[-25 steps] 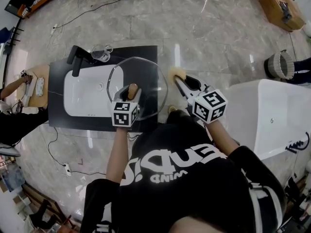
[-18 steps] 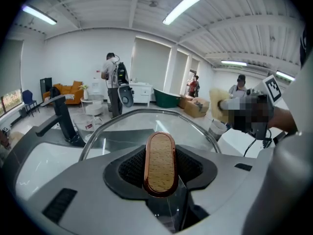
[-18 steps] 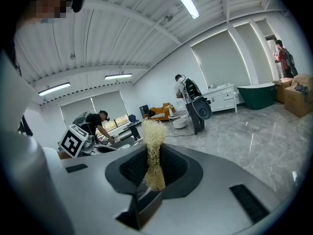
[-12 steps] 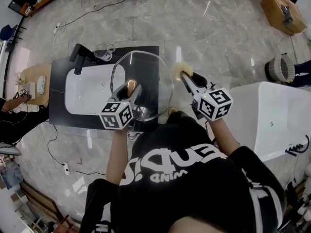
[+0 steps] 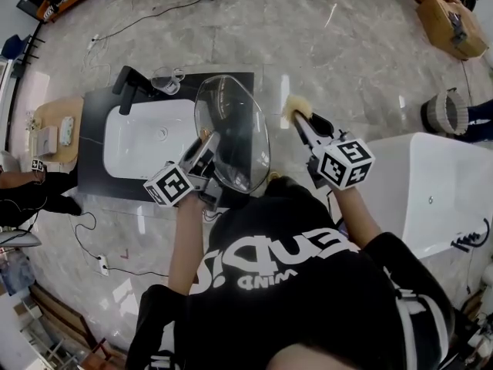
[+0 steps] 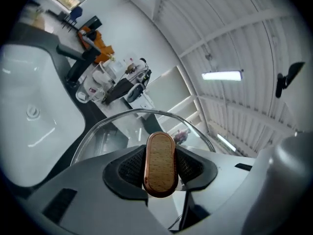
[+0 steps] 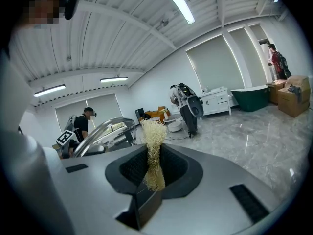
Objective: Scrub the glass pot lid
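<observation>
1. The glass pot lid [image 5: 231,133] is a clear, round dome with a thin metal rim. It is held tilted on edge above the right end of the black countertop [image 5: 92,129].
2. The left gripper [image 5: 203,151] is clamped on the lid's wooden knob [image 6: 160,164]; the lid stands at its 12 o'clock.
3. The right gripper [image 5: 302,123] is closed on a scrub pad [image 7: 153,153], a pale yellow wad of coarse, stringy fibres. In the head view the pad sits at the lid's 3 o'clock, just beside the rim; contact cannot be confirmed.
4. The white basin [image 5: 146,141] is smooth and rectangular with rounded corners, at the lid's 9 o'clock. A matte black faucet [image 5: 127,87] stands at the basin's 11 o'clock.
5. Only the left gripper view shows the knob's oblong face, with light wood grain inside a copper-coloured band.
6. Only the right gripper view resolves the pad's separate strands; the lid's rim is at the pad's 9 o'clock.
7. Only the head view shows both grippers together, and the glossy marble floor [image 5: 347,45].
</observation>
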